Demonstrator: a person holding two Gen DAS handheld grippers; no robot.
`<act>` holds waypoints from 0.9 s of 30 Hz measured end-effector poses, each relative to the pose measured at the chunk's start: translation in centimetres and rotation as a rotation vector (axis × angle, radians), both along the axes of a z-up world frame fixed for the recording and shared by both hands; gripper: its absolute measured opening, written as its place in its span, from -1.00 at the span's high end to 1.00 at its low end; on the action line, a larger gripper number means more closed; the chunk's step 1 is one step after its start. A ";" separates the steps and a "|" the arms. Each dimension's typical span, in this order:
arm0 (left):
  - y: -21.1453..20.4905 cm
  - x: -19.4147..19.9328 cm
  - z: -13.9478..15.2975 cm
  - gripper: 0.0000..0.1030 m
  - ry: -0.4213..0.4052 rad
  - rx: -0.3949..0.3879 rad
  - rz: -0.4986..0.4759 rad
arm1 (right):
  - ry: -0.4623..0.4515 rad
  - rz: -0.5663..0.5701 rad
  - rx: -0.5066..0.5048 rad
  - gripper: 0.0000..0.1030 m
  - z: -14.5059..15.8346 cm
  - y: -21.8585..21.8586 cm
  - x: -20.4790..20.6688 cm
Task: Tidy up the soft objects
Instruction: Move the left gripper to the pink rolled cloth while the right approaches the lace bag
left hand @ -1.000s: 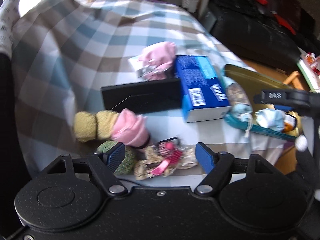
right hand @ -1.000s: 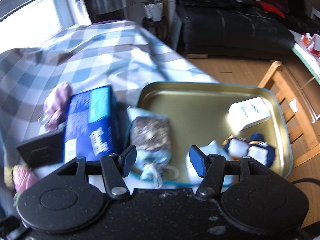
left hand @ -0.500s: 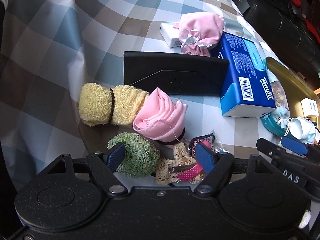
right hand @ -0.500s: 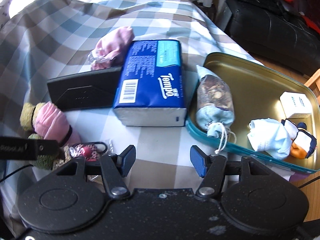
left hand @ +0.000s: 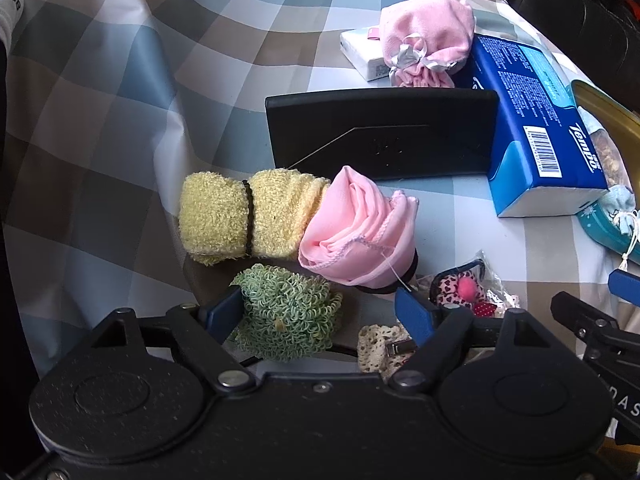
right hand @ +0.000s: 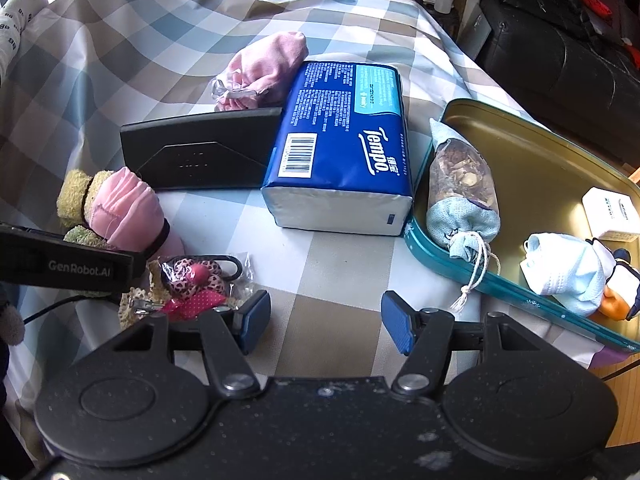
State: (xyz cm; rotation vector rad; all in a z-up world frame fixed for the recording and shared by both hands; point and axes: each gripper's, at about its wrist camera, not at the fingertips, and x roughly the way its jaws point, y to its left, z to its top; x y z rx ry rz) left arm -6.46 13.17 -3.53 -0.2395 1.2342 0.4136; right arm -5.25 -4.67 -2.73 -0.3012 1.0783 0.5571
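1. Left gripper (left hand: 320, 312): jaws apart, just widened, around the green roll (left hand: 288, 328); pads not pressing it.
2. Right gripper (right hand: 324, 324): jaws apart over bare cloth (right hand: 332, 264), empty.
3. Tray (right hand: 540, 168) far right.

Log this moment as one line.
left gripper: open, opening, around green scrubber | right gripper: open, empty | tray: partly filled

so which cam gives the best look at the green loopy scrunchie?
Left wrist. The green loopy scrunchie sits whole and sharp between the open pads of the left gripper, pads not pressing it. In the right wrist view only a sliver shows, behind the left gripper's black body and beside the pink cloth roll.
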 end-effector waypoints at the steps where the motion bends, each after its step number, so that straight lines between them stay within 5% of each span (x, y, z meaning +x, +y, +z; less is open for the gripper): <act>1: 0.0 0.0 0.0 -0.50 -0.002 -0.002 -0.002 | 0.000 0.000 0.000 -0.19 0.0 0.0 0.0; 15: 0.2 -0.1 0.4 -0.57 -0.054 -0.110 -0.021 | 0.008 0.018 -0.008 -0.19 -0.4 0.3 -0.3; 23: -0.5 1.0 1.7 -0.57 -0.098 -0.292 -0.117 | 0.015 0.031 -0.028 -0.20 -0.9 0.8 -0.6; 27: -0.8 2.5 2.9 -0.56 -0.104 -0.266 -0.169 | 0.022 0.030 -0.038 -0.20 -1.3 0.9 -0.9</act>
